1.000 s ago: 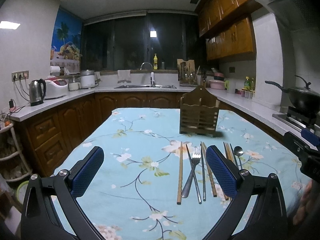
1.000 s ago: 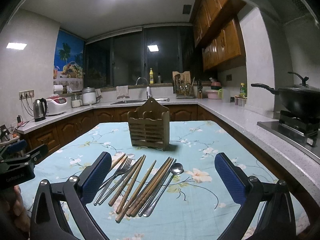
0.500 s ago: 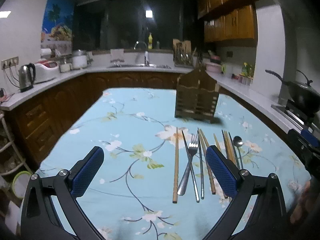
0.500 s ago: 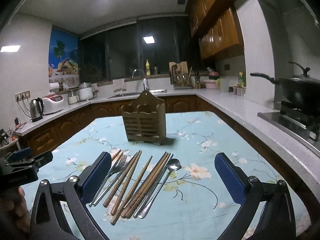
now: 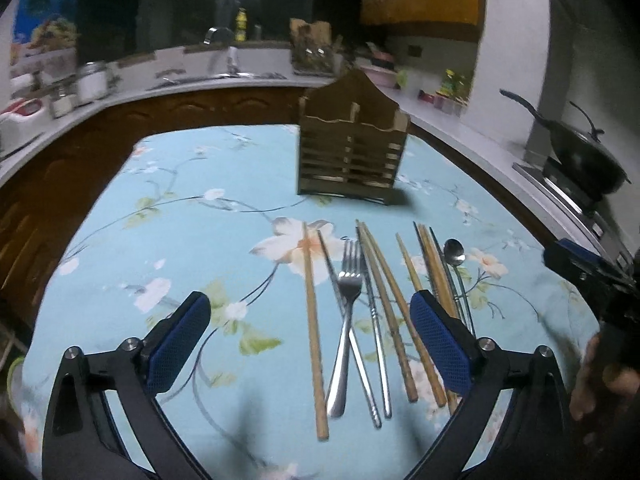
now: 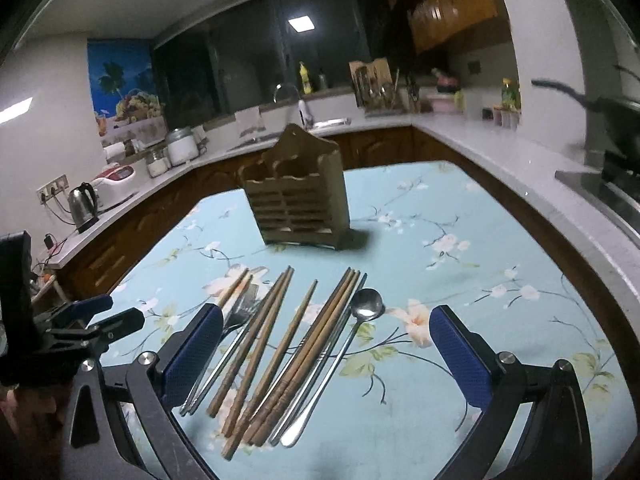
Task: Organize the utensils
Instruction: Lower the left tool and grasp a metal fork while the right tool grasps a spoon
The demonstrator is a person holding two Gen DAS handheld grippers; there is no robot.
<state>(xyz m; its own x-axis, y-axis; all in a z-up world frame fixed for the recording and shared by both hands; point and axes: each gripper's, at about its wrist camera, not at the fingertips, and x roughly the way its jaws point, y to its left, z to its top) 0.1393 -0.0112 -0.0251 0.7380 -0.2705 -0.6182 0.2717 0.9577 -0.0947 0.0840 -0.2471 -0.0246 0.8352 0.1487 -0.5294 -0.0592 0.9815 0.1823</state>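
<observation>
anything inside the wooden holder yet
The wooden utensil holder shows nothing sticking out of its top slots; the slatted front hides the bottom. All utensils lie on the tablecloth.

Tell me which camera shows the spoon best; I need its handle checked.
The right wrist view: the spoon lies unobstructed, bowl to handle tip. In the left wrist view its bowl shows, but the left gripper's finger hides the lower handle.
</observation>
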